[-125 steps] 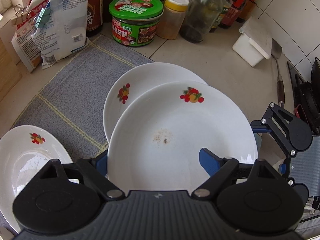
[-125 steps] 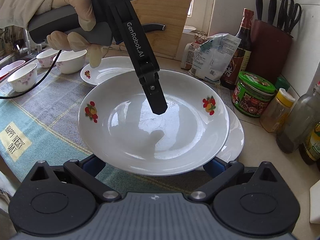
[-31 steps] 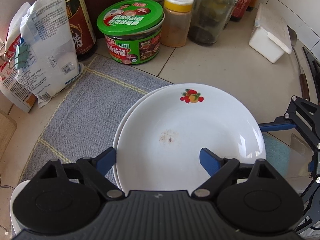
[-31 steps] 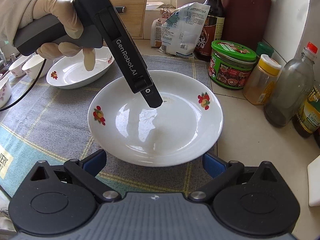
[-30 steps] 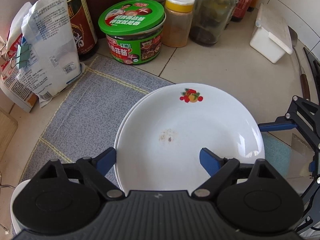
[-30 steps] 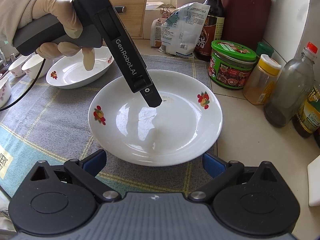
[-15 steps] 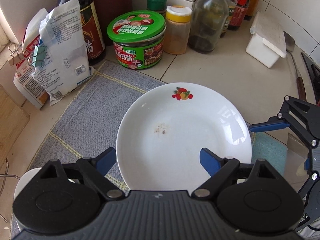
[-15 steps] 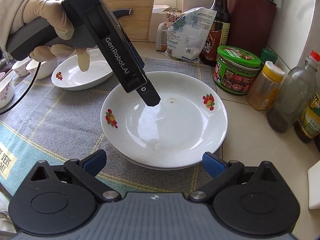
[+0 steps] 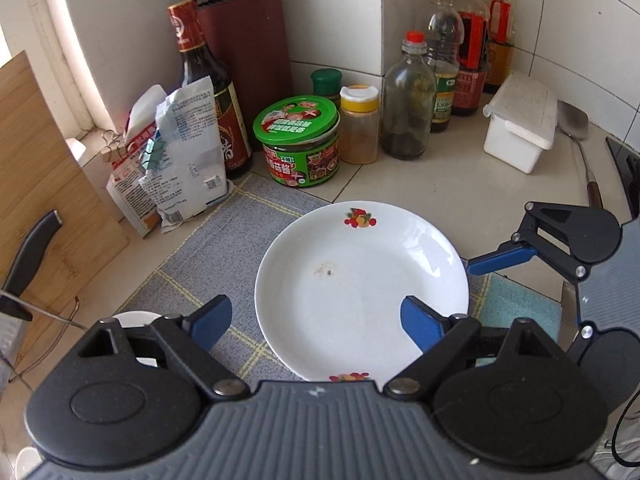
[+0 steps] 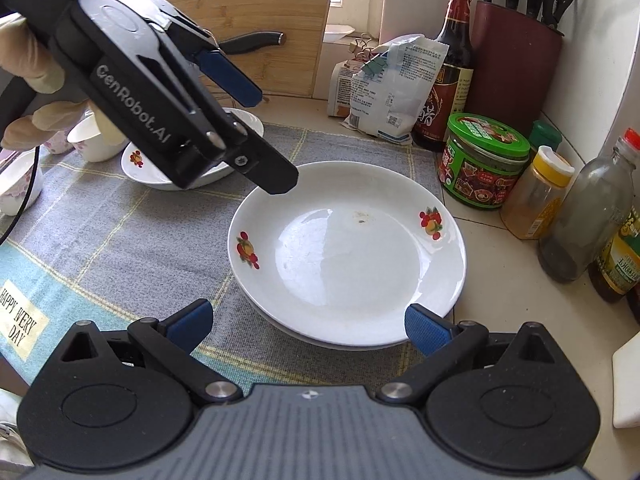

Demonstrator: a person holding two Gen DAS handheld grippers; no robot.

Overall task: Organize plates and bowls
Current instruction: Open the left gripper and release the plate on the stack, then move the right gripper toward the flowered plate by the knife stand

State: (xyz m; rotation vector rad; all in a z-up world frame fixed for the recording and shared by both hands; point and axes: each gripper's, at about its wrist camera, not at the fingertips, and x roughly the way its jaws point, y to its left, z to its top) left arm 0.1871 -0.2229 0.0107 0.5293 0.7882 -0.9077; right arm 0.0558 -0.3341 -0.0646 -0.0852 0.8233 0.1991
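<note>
A white plate with fruit prints point(image 9: 360, 280) lies stacked on a second plate on the grey mat; the lower rim point(image 10: 320, 338) shows in the right wrist view, where the top plate point(image 10: 348, 256) is central. My left gripper point(image 9: 316, 320) is open and empty, raised above the stack's near edge. My right gripper point(image 10: 308, 320) is open and empty just in front of the stack. A third fruit-print plate point(image 10: 160, 168) sits behind the left gripper body point(image 10: 168, 112). Small white bowls point(image 10: 20, 184) stand at far left.
A green-lidded jar point(image 9: 298, 144), spice jar point(image 9: 359, 124), bottles point(image 9: 408, 100), soy sauce bottle point(image 9: 208, 92), bags point(image 9: 180, 160) and knife block point(image 9: 244, 36) line the wall. A white box point(image 9: 520, 120), cutting board point(image 9: 36, 200) and knife point(image 9: 28, 264) flank the mat point(image 10: 120, 248).
The plate held over the other one has been set down on it and released. Both grippers have opened and pulled back and up from the stack.
</note>
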